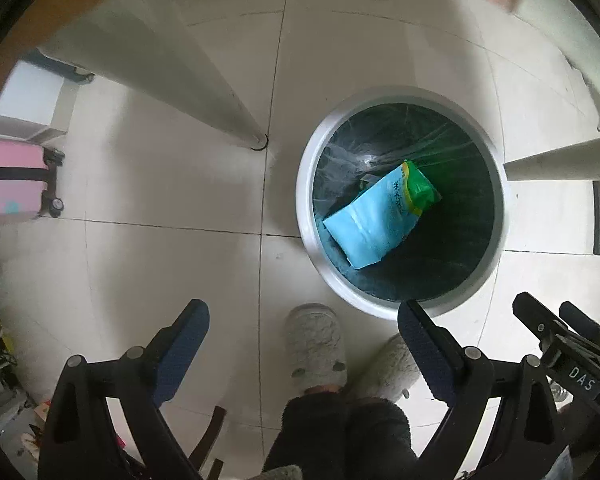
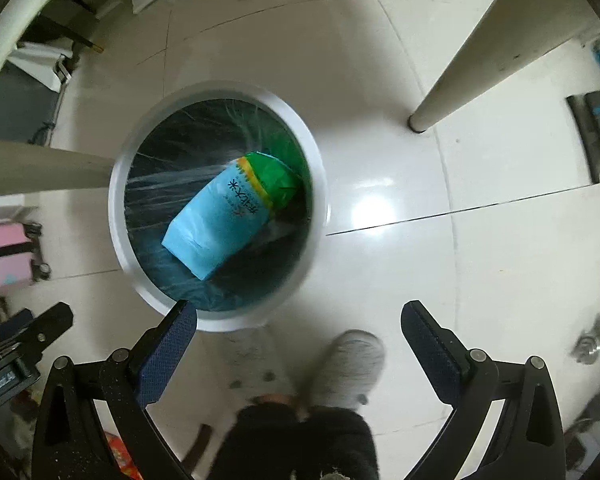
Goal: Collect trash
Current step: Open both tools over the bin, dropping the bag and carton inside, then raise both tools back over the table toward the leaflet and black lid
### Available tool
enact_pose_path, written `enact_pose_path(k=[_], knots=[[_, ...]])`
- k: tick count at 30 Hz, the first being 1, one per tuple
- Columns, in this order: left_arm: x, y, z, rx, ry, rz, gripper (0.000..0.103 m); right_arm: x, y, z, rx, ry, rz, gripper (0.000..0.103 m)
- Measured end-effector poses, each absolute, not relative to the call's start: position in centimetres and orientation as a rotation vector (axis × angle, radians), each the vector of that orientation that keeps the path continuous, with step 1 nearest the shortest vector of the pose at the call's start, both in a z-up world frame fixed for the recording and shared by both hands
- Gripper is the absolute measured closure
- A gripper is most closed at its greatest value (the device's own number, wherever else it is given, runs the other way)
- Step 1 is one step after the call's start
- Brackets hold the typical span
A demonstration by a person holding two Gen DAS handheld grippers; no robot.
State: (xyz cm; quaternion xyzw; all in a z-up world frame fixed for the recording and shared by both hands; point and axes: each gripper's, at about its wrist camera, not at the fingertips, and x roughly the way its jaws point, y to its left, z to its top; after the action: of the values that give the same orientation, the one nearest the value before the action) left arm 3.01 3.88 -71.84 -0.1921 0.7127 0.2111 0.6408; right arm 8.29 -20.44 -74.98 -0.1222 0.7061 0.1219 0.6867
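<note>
A round white trash bin (image 1: 306,216) (image 2: 118,216) with a dark plastic liner stands on the tiled floor. Inside it lies a light blue bag with a green top (image 1: 376,216) (image 2: 224,220). My left gripper (image 1: 304,320) points straight down, open, with nothing between its blue pads; the bin is ahead and to the right of it. My right gripper (image 2: 300,320) is also open and empty, with the bin ahead and to its left. The right gripper's black frame (image 1: 568,344) shows at the right edge of the left wrist view.
A person's grey slippers (image 1: 316,344) (image 2: 352,364) and dark trouser legs stand just below the bin. White table legs (image 1: 204,100) (image 2: 460,64) slant to the floor on either side. A pink suitcase (image 1: 8,180) is at the left. Dark flat boxes (image 2: 596,128) lie at the right.
</note>
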Motion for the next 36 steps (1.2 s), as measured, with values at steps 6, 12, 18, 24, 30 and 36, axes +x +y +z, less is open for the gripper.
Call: enact_pose_path(k=[6,12,18,24,30,36], knots=[[2.8,3.1,-69.4,-0.396,1.606,0.486,0.007,8.7,-20.3,-72.4,-0.328,1.549,0.235,0.0],[2.4,2.6,-67.1,-0.375,1.595,0.47,0.007,8.1,-19.8,-68.4,-0.35,1.52,0.218,0.0],[1.3,2.2,-61.8,-0.394,1.575,0.453,0.007,6.5,-19.9,-62.0,-0.349,1.498,0.222,0.0],[0.3,1.9,-53.8,-0.415,1.547,0.431,0.007,4.6,-19.3,-53.4,-0.334,1.464,0.246,0.0],[-0.2,2.5,-45.1,-0.405,1.496,0.424,0.007,2.9,-18.3,-43.9,-0.296,1.436,0.273,0.0],[1.6,4.3,-35.2,-0.382,1.356,0.451,0.006,3.1,-17.7,-33.2,-0.214,1.392,0.295,0.0]])
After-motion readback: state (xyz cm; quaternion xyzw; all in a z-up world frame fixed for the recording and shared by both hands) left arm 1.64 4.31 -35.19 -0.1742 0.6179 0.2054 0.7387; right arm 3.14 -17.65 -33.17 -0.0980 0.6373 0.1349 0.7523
